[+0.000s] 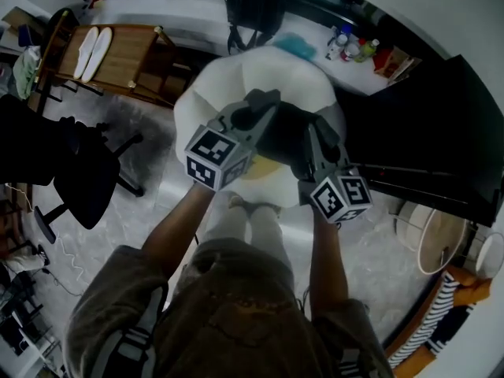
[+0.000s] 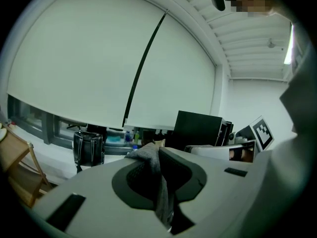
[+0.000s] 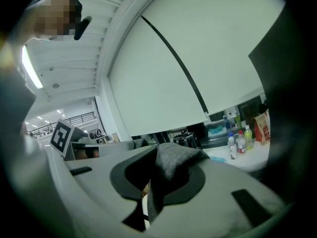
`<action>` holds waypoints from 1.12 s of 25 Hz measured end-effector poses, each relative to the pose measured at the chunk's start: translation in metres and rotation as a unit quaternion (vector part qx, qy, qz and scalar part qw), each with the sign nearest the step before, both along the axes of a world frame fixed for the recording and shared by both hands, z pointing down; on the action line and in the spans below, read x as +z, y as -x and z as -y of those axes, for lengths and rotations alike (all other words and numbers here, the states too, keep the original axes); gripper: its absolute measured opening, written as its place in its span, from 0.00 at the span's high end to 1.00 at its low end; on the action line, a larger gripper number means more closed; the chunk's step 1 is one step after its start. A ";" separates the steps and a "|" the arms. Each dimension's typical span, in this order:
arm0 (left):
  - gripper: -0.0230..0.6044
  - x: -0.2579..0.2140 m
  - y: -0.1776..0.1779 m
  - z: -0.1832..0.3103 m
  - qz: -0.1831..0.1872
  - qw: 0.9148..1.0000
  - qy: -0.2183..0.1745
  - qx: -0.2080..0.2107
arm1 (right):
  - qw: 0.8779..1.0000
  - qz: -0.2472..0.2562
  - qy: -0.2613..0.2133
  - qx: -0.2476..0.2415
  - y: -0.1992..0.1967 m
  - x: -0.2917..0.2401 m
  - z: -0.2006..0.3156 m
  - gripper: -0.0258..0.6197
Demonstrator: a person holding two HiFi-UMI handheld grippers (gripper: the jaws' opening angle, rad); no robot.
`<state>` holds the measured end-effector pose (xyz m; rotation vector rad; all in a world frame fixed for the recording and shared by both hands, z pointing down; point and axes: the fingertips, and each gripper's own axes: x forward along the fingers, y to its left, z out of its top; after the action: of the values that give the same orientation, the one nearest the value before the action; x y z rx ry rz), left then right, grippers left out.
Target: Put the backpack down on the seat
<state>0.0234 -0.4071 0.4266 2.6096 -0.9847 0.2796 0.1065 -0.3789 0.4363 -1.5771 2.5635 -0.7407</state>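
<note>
In the head view a dark grey backpack hangs between my two grippers, above a round white seat. My left gripper is shut on a fold of its grey fabric, which sticks up between the jaws in the left gripper view. My right gripper is shut on another fold of the same fabric, bunched between its jaws. Both gripper cameras point up towards a white window blind. Whether the backpack touches the seat is hidden by the grippers.
A black bag stands on the window ledge behind the seat, also in the left gripper view. Bottles sit on the ledge to the right. A wooden rack and a black office chair are left; a black panel is right.
</note>
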 end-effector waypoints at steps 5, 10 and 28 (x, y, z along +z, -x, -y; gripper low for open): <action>0.92 0.038 -0.001 0.020 0.002 1.000 0.012 -0.008 | 1.000 -0.002 0.012 -0.008 -0.002 0.037 0.022 0.90; 0.92 0.075 -0.002 0.038 0.015 1.000 0.015 -0.003 | 1.000 -0.004 0.021 -0.011 -0.003 0.072 0.041 0.90; 0.92 0.141 -0.006 0.060 0.007 1.000 0.024 -0.006 | 1.000 -0.020 0.021 -0.002 0.000 0.136 0.062 0.90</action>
<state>0.0289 -0.4676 0.5675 2.5611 -0.9872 0.3154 0.1068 -0.4412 0.5723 -1.6148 2.5977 -0.7751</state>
